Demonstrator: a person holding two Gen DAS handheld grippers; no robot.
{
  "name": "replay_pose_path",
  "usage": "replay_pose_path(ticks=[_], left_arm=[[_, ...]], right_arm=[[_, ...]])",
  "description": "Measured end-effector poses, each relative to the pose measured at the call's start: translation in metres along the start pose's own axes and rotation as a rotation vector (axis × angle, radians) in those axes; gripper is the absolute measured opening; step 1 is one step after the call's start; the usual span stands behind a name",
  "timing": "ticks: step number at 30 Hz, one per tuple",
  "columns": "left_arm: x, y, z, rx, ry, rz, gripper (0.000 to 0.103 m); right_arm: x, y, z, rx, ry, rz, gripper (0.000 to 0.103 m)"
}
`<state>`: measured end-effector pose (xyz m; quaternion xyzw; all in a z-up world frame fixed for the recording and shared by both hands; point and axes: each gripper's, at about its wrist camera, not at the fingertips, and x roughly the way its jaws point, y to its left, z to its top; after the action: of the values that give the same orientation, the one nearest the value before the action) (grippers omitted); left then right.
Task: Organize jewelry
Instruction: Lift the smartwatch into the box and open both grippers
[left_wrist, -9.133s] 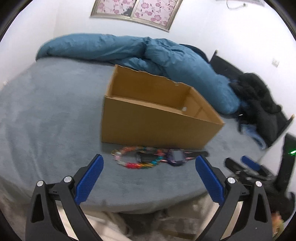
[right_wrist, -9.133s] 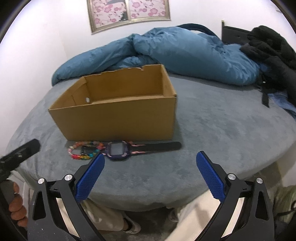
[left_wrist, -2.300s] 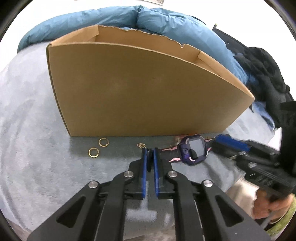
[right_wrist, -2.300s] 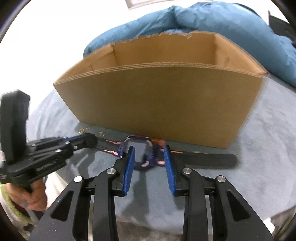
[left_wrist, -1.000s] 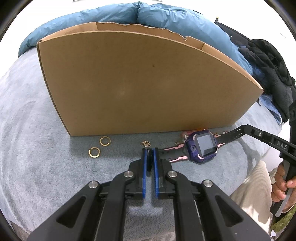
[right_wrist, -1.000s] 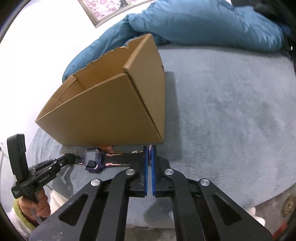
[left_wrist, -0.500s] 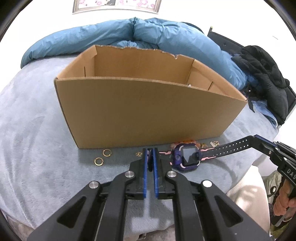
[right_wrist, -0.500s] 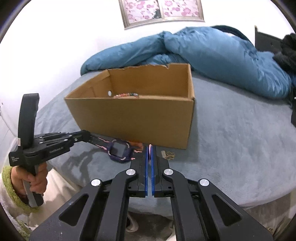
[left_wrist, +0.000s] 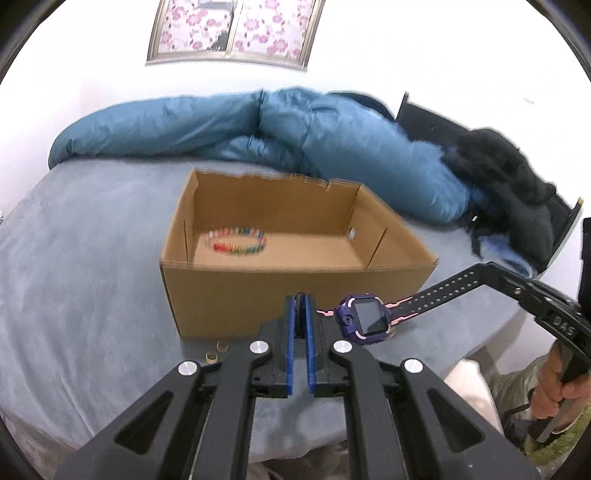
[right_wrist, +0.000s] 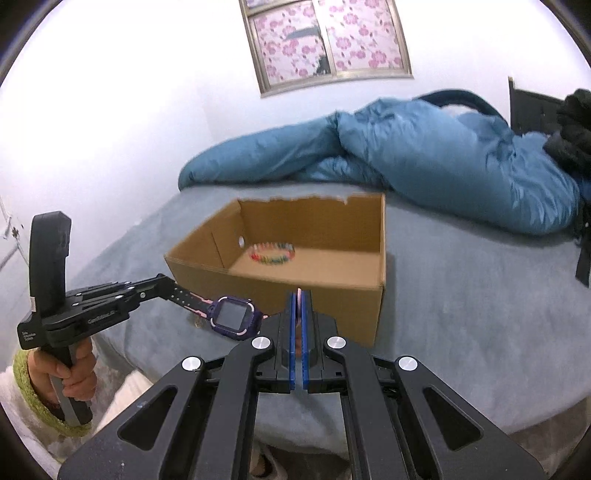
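A purple smartwatch (left_wrist: 364, 319) (right_wrist: 234, 315) hangs in the air in front of an open cardboard box (left_wrist: 295, 295) (right_wrist: 332, 302), stretched between both grippers. My left gripper (left_wrist: 300, 300) (right_wrist: 164, 282) is shut on one strap end. The other strap end is pinched in my right gripper (right_wrist: 299, 295) (left_wrist: 487, 267), also shut. On the box floor lies a colourful bead bracelet (left_wrist: 236, 242) (right_wrist: 273, 254). Two small gold rings (left_wrist: 221, 345) rest on the grey bed cover (left_wrist: 92, 277) by the box's front left corner.
A blue duvet (left_wrist: 295, 129) (right_wrist: 424, 155) is heaped behind the box, with black clothes (left_wrist: 498, 170) to its right. The bed's front edge runs just under both grippers. A person's hands (right_wrist: 70, 373) (left_wrist: 554, 387) grip the handles.
Both grippers have risen with the watch, from bed level to about the box's rim. The box's inside and the bracelet have come into view. The jaws stayed shut.
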<state>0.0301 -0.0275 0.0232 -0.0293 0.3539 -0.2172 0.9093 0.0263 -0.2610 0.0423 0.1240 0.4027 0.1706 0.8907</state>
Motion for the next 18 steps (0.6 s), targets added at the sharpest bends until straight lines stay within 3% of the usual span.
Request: replay_pose_path(ticks=[8, 14, 18], left_arm=[[-0.024, 0.002, 0.064, -0.036, -0.059, -0.067, 0.004], [0.011, 0.012, 0.11, -0.073, 0.021, -0.057, 0.004], [0.068, 0.022, 0.131, -0.097, 0.144, -0.026, 0.004]], right_arm=[[-0.004, -0.007, 0.062, 0.026, -0.03, 0.084, 0.001], [0.026, -0.01, 0.103, -0.002, 0.023, 0.093, 0.001], [0.072, -0.016, 0.12, -0.001, 0.129, 0.086, 0.001]])
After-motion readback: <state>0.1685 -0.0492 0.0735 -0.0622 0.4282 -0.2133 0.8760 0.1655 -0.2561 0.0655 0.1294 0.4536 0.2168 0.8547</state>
